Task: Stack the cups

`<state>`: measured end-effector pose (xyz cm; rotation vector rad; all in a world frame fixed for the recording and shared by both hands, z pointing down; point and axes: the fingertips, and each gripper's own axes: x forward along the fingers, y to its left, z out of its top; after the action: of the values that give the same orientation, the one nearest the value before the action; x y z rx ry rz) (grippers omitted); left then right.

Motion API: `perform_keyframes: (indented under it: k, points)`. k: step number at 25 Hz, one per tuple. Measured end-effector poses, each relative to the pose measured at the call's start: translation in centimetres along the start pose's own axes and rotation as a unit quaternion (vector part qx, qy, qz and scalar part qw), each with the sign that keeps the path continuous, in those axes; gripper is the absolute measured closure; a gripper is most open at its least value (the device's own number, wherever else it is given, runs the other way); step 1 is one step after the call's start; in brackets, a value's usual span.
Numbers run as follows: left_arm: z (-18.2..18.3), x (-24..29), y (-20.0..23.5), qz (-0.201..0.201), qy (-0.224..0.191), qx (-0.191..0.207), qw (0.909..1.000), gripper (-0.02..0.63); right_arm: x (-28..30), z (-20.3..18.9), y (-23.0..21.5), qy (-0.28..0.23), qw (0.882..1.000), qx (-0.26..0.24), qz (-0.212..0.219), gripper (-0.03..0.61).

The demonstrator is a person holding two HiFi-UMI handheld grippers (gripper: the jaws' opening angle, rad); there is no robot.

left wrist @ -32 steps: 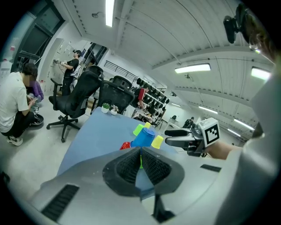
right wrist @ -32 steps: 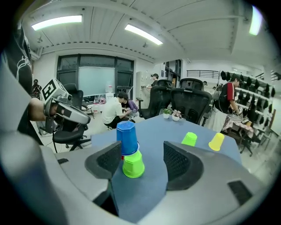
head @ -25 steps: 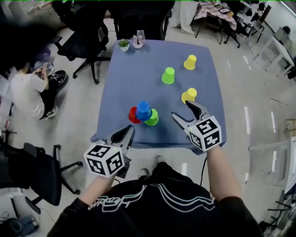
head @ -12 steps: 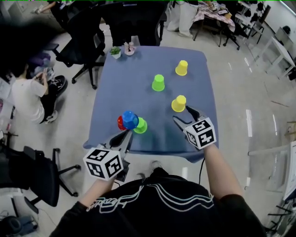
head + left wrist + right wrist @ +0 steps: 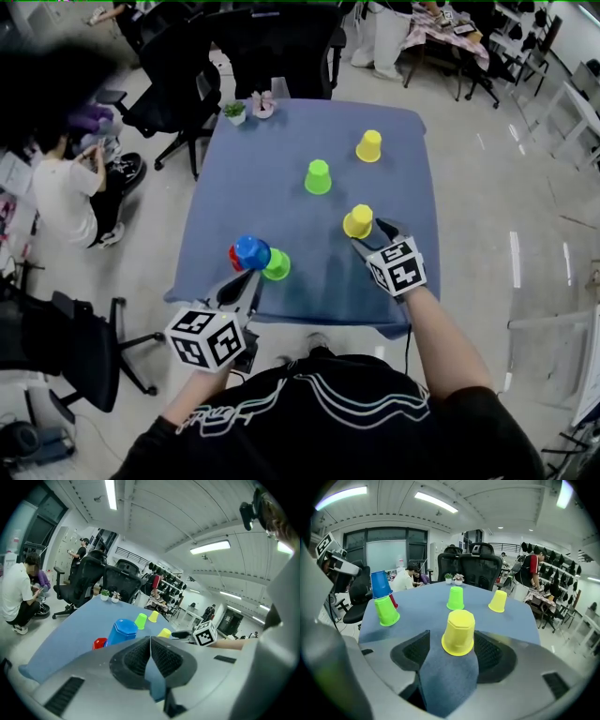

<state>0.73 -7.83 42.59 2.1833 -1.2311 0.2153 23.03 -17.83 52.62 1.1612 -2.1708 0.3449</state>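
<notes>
Upside-down cups stand on the blue table. A near yellow cup sits between the fingertips of my right gripper, which is open; no pad visibly touches it. Farther off are a green cup and a second yellow cup. At the near left, a blue cup, a red cup and a green cup stand close together. My left gripper is shut and empty, just short of that cluster.
Two small potted plants stand at the table's far left corner. Black office chairs ring the far side and another chair is at near left. A person sits on the floor to the left.
My right gripper has moved forward until the near yellow cup sits between its fingertips. The left gripper has crept a little closer to the blue, red and green cluster.
</notes>
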Motion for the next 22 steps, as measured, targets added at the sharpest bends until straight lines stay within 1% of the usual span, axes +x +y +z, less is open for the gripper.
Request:
perform_keyframes:
  k: [3, 8, 16, 19, 22]
  points:
    - [-0.2, 0.5, -0.1, 0.01, -0.004, -0.003, 0.9999, 0.586, 1.0, -0.2, -0.8, 0.0, 1.0, -0.001, 0.0, 0.279]
    - [-0.5, 1.0, 0.1, 0.026, -0.009, -0.012, 0.9996, 0.586, 2.3, -0.2, -1.3, 0.0, 1.0, -0.002, 0.013, 0.28]
    - [-0.7, 1.5, 0.6, 0.041, -0.015, -0.021, 0.9988, 0.586, 3.2, 0.1, -1.8, -0.007, 1.0, -0.001, 0.027, 0.283]
    - [-0.9, 1.8, 0.8, 0.043, -0.015, -0.024, 0.9987, 0.586, 3.6, 0.0, -1.9, -0.006, 1.0, -0.007, 0.027, 0.319]
    - [-1.6, 2.0, 0.8, 0.044, -0.009, -0.024, 0.9987, 0.584, 3.6, -0.1, -2.0, -0.007, 0.999, -0.011, 0.03, 0.321]
